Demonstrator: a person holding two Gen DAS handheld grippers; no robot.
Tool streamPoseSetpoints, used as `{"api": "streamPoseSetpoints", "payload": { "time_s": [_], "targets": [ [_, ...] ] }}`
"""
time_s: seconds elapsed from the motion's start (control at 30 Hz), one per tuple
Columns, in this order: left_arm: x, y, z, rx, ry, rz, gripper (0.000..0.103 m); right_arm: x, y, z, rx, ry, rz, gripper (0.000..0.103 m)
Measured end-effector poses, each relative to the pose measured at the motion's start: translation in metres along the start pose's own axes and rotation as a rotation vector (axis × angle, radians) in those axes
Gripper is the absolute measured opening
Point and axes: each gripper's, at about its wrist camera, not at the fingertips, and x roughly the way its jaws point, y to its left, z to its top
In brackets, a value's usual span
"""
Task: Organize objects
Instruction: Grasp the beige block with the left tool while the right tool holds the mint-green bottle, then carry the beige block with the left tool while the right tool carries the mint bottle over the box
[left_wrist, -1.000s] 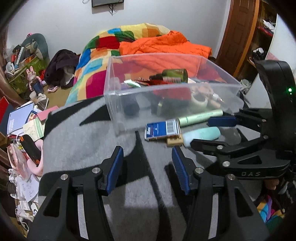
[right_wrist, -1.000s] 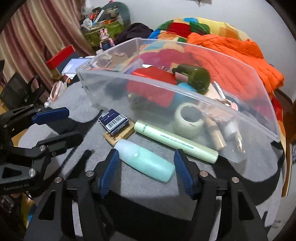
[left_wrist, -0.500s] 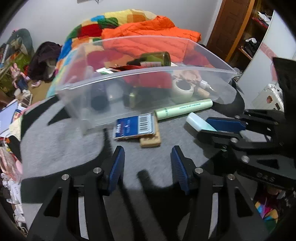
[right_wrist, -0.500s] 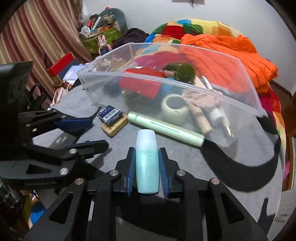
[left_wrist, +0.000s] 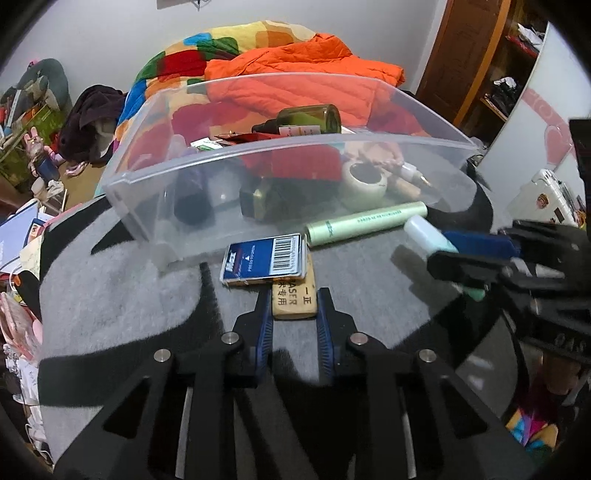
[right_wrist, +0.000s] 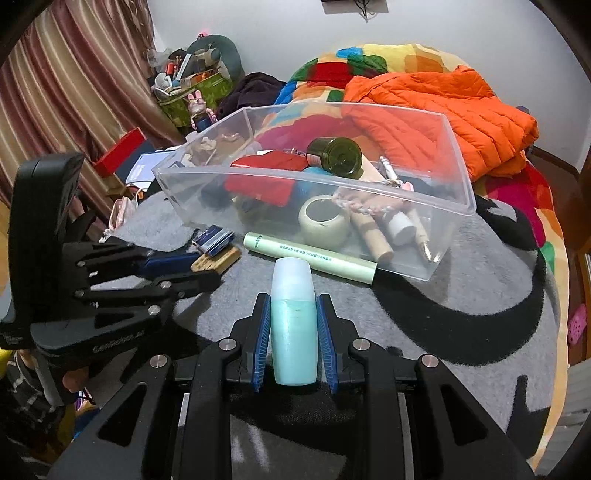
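- The eraser (left_wrist: 294, 297) has its far end under the blue card box (left_wrist: 265, 259), at twelve o'clock from it; its print is partly covered.
- Things behind the clear bin (left_wrist: 436, 173) front wall look hazy; a dark object (left_wrist: 192, 206) there can't be identified.
- The pale green tube (right_wrist: 310, 255) middle is hidden behind the teal bottle (right_wrist: 293, 332) cap.
- A hand (right_wrist: 74, 380) shows only as fingertips at eight o'clock.

L gripper (left_wrist: 294, 308) fingers (left_wrist: 264, 314) prob. clamping eraser (left_wrist: 294, 297).
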Motion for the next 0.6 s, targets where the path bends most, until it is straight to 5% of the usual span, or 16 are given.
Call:
{"api": "streamPoseSetpoints", "payload": {
  "time_s": [0.27,0.6],
  "targets": [
    [-0.027,-0.015,-0.014,0.018,-0.059,-0.047,0.023,-0.014,-0.002,0.004,0.014,-0.040,0.001,0.023],
    [-0.069,-0.009,0.010,-0.029,-0.213,-0.050,0.023,-0.044,0.001,0.027,0.018,-0.142,-0.015,0.023]
  ]
}}
